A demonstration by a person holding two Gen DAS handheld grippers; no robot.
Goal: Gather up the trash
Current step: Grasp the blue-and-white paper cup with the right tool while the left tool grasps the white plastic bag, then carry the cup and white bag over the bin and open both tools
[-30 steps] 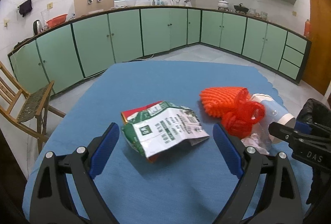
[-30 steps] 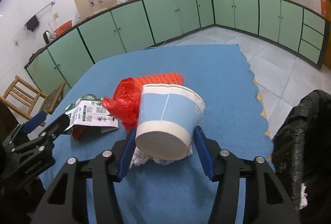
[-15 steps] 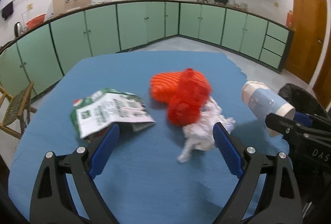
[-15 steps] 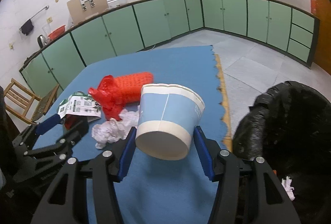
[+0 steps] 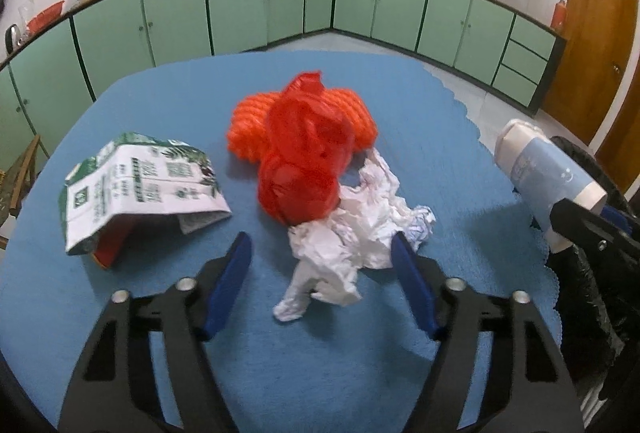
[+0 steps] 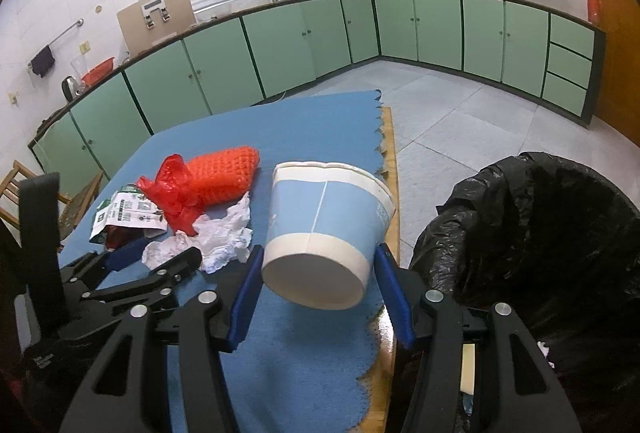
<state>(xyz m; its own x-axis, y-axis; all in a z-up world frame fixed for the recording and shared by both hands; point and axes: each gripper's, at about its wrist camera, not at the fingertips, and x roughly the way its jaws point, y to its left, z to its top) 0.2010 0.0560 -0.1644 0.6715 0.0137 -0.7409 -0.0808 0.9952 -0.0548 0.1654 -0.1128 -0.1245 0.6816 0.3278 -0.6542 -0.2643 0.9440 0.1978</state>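
My right gripper (image 6: 318, 283) is shut on a blue and white paper cup (image 6: 326, 233), held on its side above the table's right edge; the cup also shows in the left wrist view (image 5: 548, 169). A black trash bag (image 6: 536, 233) stands open just right of it. My left gripper (image 5: 322, 265) is open, its fingers on either side of crumpled white paper (image 5: 356, 225). Behind the paper lie a red plastic bag (image 5: 304, 161) on an orange mesh sleeve (image 5: 352, 109), and a flattened green and white carton (image 5: 140, 189) to the left.
The trash lies on a blue mat (image 5: 180, 105) covering the table, with a scalloped right edge (image 6: 386, 137). Green kitchen cabinets (image 6: 280, 41) run along the far walls. A wooden chair (image 6: 16, 185) stands left of the table.
My left gripper has moved right and forward, from the carton to around the white paper. My right gripper has lifted the cup off the table and carried it right, toward the black bag.
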